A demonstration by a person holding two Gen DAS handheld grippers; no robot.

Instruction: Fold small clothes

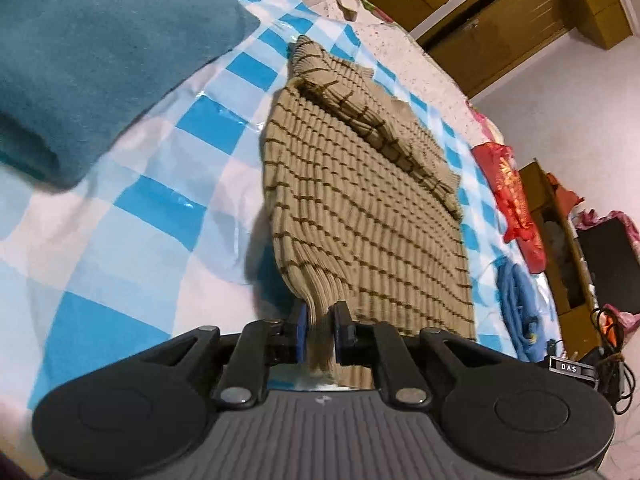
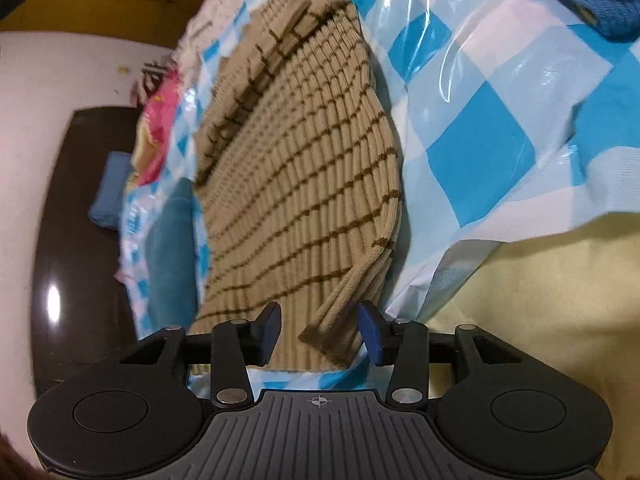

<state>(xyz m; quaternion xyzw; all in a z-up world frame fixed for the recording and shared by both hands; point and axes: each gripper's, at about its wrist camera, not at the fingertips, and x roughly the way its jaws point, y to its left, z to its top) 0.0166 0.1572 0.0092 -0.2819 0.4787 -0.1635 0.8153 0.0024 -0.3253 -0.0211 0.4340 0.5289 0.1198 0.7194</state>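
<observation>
Left wrist: left hand-held gripper [image 1: 320,336] pinching sweater [image 1: 360,200] hem; right hand-held gripper [image 2: 320,330] released, sweater's far edge blurred.

The left gripper [image 1: 320,336] is angling downward with its 2 blue pads [image 1: 303,334] pinching a bunched corner of the sweater [image 1: 360,216]. The right gripper [image 2: 320,330] is also pointing downward, its jaws standing apart, with the sweater's near corner lying loose between the fingers [image 2: 372,334], neither pad pressing it.
</observation>
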